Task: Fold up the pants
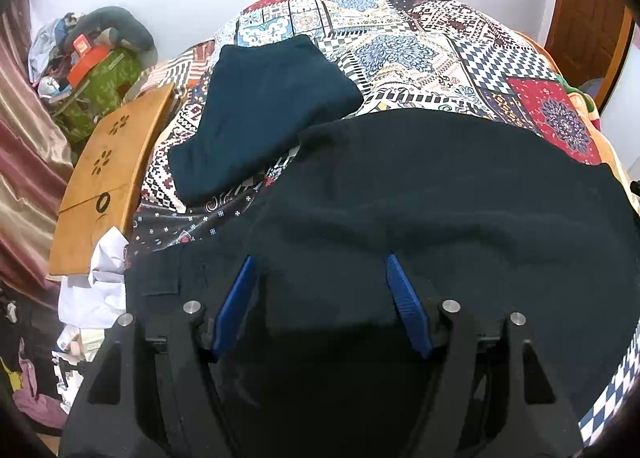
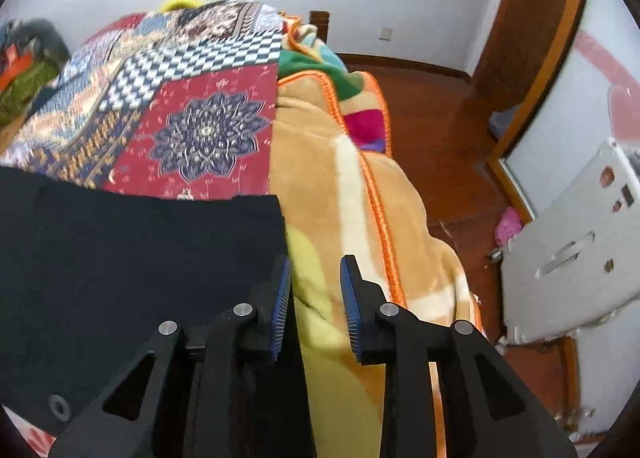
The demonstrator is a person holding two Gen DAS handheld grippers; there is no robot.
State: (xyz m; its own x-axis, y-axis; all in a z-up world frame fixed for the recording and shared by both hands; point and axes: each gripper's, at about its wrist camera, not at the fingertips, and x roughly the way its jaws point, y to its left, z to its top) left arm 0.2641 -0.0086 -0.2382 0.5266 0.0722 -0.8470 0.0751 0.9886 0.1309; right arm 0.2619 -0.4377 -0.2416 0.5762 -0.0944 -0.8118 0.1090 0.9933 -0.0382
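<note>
Black pants [image 1: 440, 198] lie spread across the near part of the bed. My left gripper [image 1: 320, 258] hovers over them, pointing steeply down, its blue pads [image 1: 236, 302] wide apart and open with only flat cloth below. In the right wrist view the pants [image 2: 120, 250] end in a straight edge at the left finger. My right gripper [image 2: 316, 264] stands just off that edge over the blanket, with a narrow gap between the pads [image 2: 352, 306] and nothing in it.
A folded dark teal garment [image 1: 264, 106] rests on the patchwork bedspread [image 1: 420, 54] behind the pants. A wooden lap table [image 1: 112, 162] and heaped clothes [image 1: 96, 58] stand at left. At right, a tan blanket [image 2: 340, 198] hangs over the bed edge, then wooden floor [image 2: 440, 130] and a white panel [image 2: 568, 250].
</note>
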